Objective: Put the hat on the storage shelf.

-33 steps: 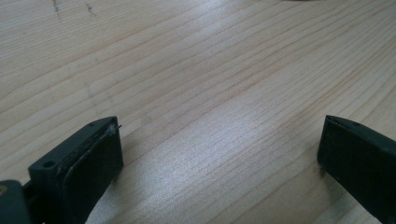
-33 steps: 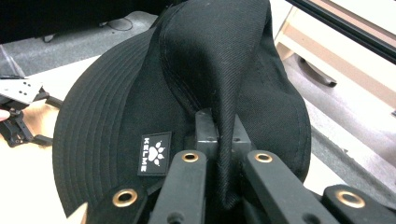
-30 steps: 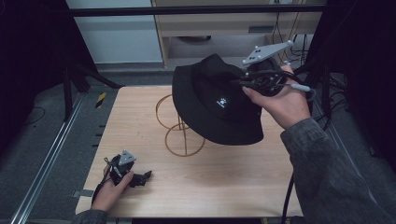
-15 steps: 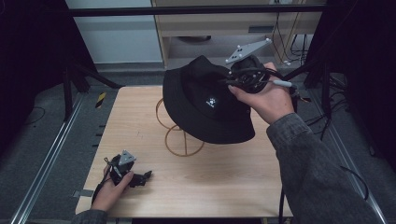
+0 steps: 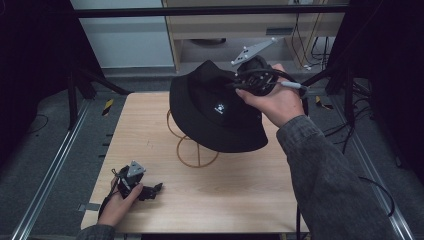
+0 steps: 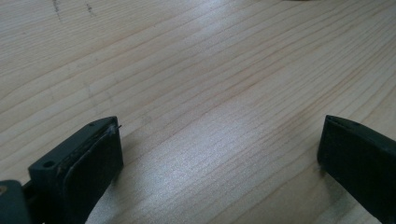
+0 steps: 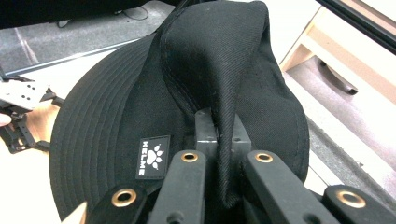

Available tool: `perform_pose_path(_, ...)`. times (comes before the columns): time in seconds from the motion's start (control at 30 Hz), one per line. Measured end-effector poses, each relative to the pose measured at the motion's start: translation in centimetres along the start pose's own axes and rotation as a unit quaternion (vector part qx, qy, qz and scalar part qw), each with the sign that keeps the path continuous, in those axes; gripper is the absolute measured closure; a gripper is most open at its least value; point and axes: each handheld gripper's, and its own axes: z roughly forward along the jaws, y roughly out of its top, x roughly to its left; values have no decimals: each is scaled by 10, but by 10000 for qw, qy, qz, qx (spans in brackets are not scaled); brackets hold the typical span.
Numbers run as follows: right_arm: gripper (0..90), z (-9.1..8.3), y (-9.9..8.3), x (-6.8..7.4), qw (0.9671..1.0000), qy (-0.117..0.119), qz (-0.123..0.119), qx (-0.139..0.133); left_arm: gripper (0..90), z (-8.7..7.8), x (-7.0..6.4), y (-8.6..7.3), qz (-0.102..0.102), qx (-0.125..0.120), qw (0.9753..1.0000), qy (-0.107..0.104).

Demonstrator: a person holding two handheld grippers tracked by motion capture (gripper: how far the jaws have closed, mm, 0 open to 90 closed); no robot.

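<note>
A black bucket hat [image 5: 215, 112] with a small white paw logo [image 7: 152, 157] hangs in the air over a gold wire stand [image 5: 192, 150] at the table's middle. My right gripper [image 5: 239, 82] is shut on a pinched fold of the hat's crown [image 7: 223, 126], held up at the back right. My left gripper [image 5: 150, 191] rests on the wooden table [image 5: 235, 190] near the front left corner, open, its jaws wide apart over bare wood [image 6: 219, 140]. The hat hides the top of the stand.
A wooden cabinet with a drawer [image 5: 240, 30] stands behind the table. Metal rails [image 5: 45, 175] run along the table's left side, and cables [image 5: 345, 125] trail on the floor at the right. The other hand and its gripper [image 7: 18, 107] lie far off on the table.
My right gripper has carried the hat leftward and a little down, over the wire stand. The left gripper has stayed put.
</note>
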Motion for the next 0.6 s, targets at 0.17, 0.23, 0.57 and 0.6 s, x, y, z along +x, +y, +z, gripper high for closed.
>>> perform_pose_path(0.17,881,12,9,4,9999,74,-90,79,0,0,0,0,4,5,10000,-4)
perform_pose_path(0.23,880,17,9,5,9999,99,-84,109,0,0,0,0,2,2,10000,1)
perform_pose_path(0.57,877,38,12,6,9994,254,-65,220,0,0,0,0,5,6,10000,-9)
perform_pose_path(0.6,877,40,12,6,9994,272,-45,224,0,0,0,0,6,5,10000,-9)
